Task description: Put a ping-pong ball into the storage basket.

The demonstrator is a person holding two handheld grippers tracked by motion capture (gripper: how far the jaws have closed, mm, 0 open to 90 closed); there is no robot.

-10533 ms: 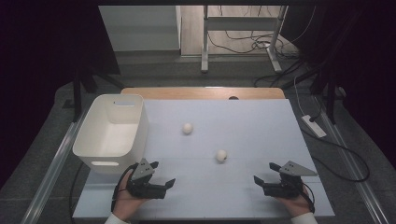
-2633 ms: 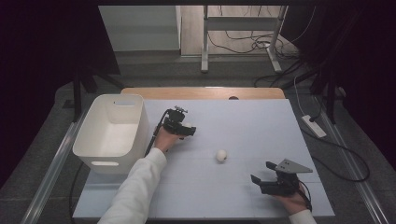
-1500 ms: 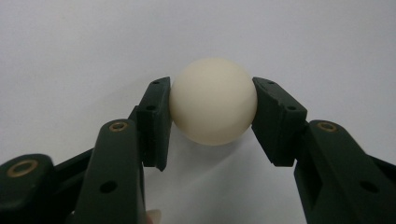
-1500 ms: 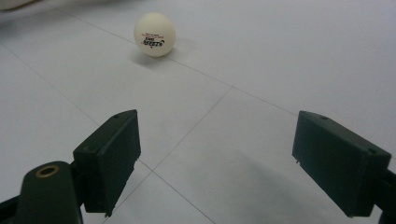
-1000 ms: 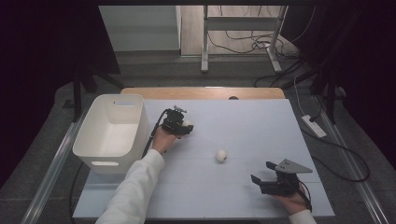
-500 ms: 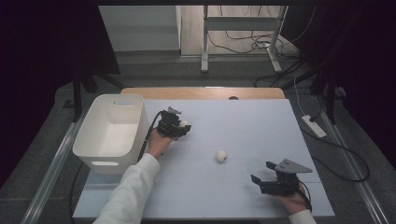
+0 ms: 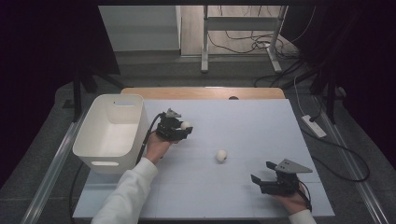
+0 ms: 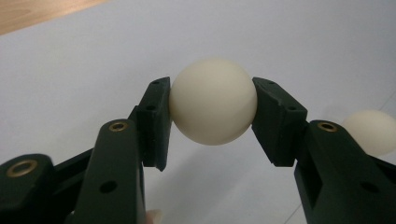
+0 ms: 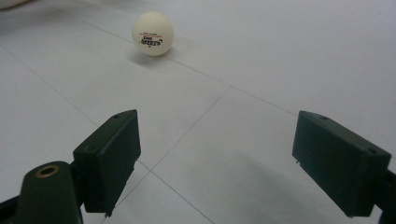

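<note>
My left gripper [image 7: 184, 128] is shut on a cream ball [image 7: 186, 124], just right of the white bin [image 7: 85, 140] and lifted off the table. In the left gripper view the two pads [image 8: 156, 116] press on the sides of the ball [image 8: 212, 105], held by that gripper [image 8: 212, 122]. A second cream ball [image 7: 221, 155] lies on the table's middle, seen also at the right edge of that view as a ball [image 8: 371, 131]. My right gripper [image 7: 262, 171] rests near the front right, open and holding nothing [image 9: 224, 161], with the printed ball [image 9: 152, 33] ahead of it.
The white bin stands at the table's left side with nothing visible inside. The pale table sheet [image 7: 252, 126] ends at a wooden strip [image 7: 201, 92] at the far edge. A power strip [image 7: 314, 126] and cables lie on the floor to the right.
My left gripper has shifted a little to the left, toward the bin, with the ball still in it. The right gripper and the loose ball have stayed put.
</note>
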